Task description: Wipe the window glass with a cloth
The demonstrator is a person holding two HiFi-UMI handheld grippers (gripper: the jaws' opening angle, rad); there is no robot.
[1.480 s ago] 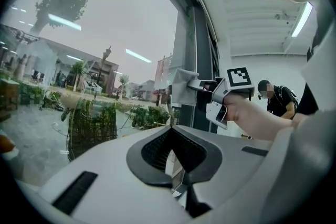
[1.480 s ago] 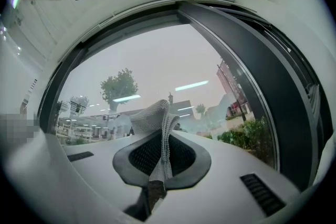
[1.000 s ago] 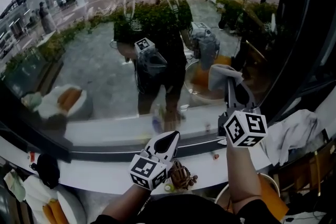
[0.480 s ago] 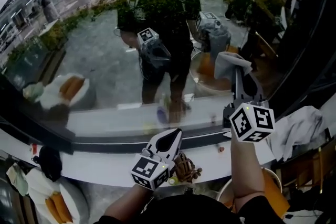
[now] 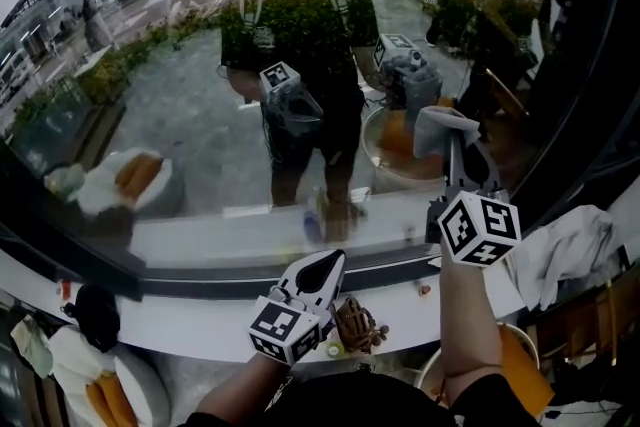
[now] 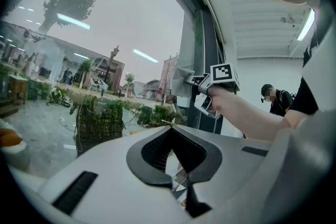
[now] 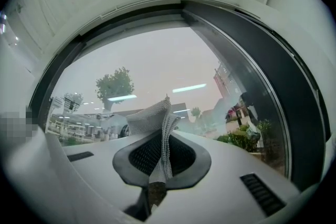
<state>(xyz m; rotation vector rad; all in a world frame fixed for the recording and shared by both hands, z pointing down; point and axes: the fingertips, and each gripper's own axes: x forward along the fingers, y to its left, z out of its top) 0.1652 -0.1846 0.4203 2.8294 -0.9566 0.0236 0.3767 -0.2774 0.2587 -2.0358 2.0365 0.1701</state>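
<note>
White cloth (image 5: 438, 127) clamped in right tool (image 5: 452, 155) at 2 o'clock by window glass (image 5: 190, 105); left tool (image 5: 322, 267) closed w/ nothing, nr 6.

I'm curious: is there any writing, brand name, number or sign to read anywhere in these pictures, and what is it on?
No text here is legible.
Left gripper, its cube: black-and-white square patterns only, no letters.
Right gripper, its cube: the same kind of patterns, no letters.
Banner outside the window glass: too small and blurred to read.
Cloth: no print visible.
</note>
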